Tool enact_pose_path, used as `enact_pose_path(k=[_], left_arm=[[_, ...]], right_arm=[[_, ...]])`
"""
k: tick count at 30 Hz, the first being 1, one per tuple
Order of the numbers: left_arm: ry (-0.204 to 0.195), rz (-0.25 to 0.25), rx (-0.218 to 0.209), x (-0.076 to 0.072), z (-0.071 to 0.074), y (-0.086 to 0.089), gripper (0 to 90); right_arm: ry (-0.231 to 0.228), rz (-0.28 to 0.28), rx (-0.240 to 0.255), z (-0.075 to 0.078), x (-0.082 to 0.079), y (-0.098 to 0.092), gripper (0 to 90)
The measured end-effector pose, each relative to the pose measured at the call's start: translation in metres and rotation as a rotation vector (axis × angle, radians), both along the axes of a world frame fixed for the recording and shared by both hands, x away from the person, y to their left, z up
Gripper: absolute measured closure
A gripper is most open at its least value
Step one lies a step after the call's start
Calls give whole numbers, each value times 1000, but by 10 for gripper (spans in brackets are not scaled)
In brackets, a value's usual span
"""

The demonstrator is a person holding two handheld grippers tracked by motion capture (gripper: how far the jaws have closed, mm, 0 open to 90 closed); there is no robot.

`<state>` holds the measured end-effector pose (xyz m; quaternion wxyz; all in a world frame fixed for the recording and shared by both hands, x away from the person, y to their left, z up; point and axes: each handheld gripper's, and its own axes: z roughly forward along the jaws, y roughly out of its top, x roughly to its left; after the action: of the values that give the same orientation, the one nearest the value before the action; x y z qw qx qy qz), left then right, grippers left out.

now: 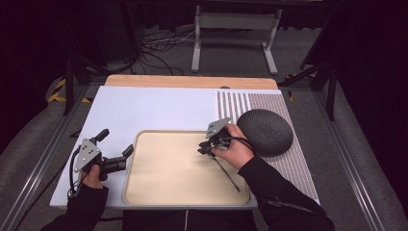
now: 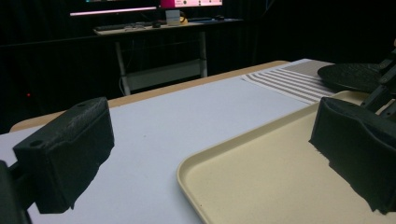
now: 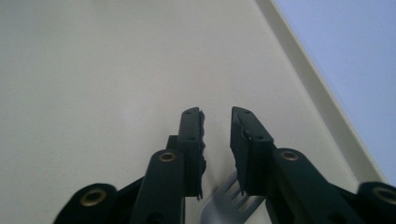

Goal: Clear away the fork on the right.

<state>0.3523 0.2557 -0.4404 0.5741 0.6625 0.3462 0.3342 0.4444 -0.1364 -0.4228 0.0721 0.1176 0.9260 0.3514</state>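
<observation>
Right gripper (image 3: 217, 116) fingers nearly together over the silver metal fork (image 3: 229, 198), tines just behind the fingertips on the beige plastic tray (image 1: 144, 192); lower, centre tines between pads before pinching; left gripper (image 1: 115, 144) spread, idle.

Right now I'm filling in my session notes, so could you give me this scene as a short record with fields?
Surface: white mat with a striped right side
Tray: beige tray near the front edge
Fork: metal fork lying in the tray, its tines under the right gripper's jaws
Right gripper: over the tray, jaws narrowly apart, pads not pressing the fork
Left gripper: left of the tray, jaws wide open, nothing between them
Other: dark domed object right of the tray
</observation>
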Motion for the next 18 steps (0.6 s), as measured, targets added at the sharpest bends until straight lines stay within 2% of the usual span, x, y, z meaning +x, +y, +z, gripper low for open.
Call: enact_pose_path(k=[2, 4, 9, 18], left_arm=[[-1, 1, 0, 0, 0, 0, 2], [-1, 0, 0, 0, 0, 0, 2], [-1, 0, 1, 0, 0, 0, 2], [0, 1, 1, 0, 0, 0, 2]], right_arm=[[-2, 6, -6, -5, 2, 0, 857], [-8, 9, -16, -8, 3, 0, 892], [-9, 7, -30, -14, 4, 0, 900], [-27, 6, -51, -15, 3, 1, 900]])
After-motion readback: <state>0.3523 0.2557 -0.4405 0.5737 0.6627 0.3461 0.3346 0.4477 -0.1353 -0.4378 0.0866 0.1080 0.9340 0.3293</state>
